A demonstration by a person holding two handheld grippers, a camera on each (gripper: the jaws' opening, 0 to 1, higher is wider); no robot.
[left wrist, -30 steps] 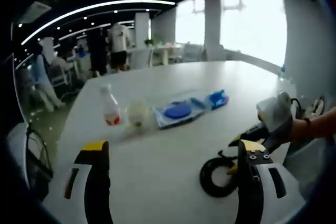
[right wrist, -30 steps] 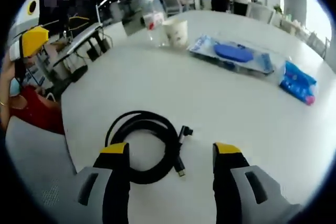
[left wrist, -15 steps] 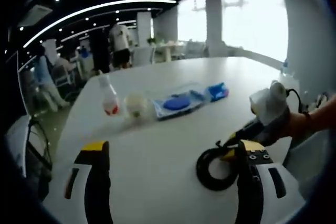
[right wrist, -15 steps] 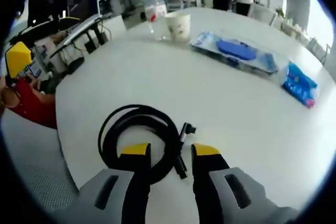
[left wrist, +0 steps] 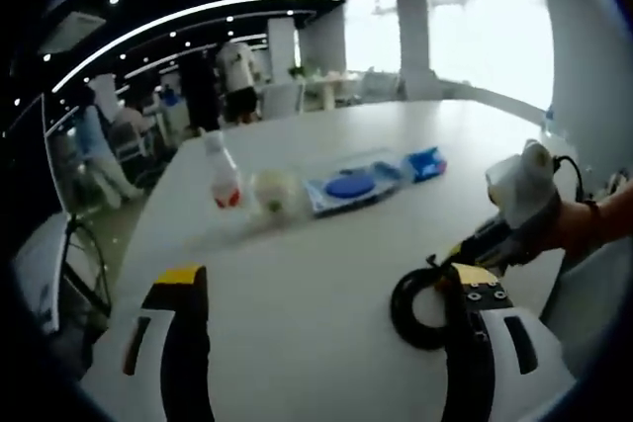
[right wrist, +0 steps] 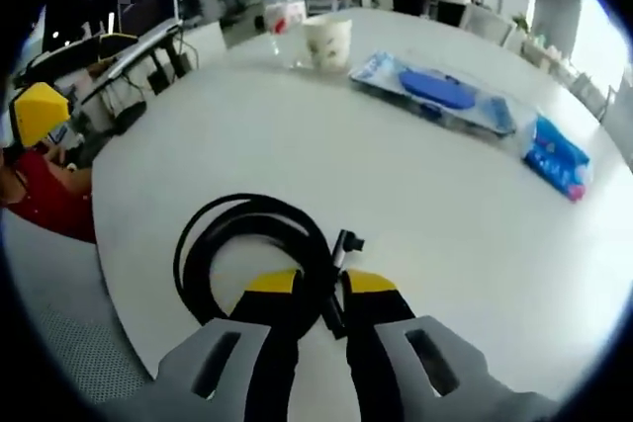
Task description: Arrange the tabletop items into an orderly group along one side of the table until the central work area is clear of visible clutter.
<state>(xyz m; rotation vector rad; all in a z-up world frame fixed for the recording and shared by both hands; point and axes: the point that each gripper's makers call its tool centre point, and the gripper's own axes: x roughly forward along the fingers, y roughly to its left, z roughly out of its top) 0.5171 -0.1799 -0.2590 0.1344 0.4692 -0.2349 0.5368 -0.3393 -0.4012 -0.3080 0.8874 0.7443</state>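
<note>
A coiled black cable (right wrist: 252, 249) lies on the white table (right wrist: 425, 205) near its front edge, and my right gripper (right wrist: 318, 284) is shut on the coil's right side. In the left gripper view the same coiled black cable (left wrist: 415, 295) shows behind my right jaw, with the right gripper (left wrist: 495, 244) on it. My left gripper (left wrist: 321, 289) stands open over bare tabletop. Farther back stand a clear bottle with a red label (left wrist: 223, 175), a paper cup (left wrist: 274, 192), a clear packet holding blue items (left wrist: 353, 185) and a small blue pack (left wrist: 427, 162).
The bottle (right wrist: 282, 9), cup (right wrist: 327, 42), clear packet (right wrist: 440, 96) and blue pack (right wrist: 554, 157) line the far side. People stand beyond the table (left wrist: 232, 71). Desks and chairs lie off the table's left edge (right wrist: 129, 76).
My right gripper's jaws have closed from wide apart onto the cable coil. The left gripper view has shifted slightly; the table items have stayed put.
</note>
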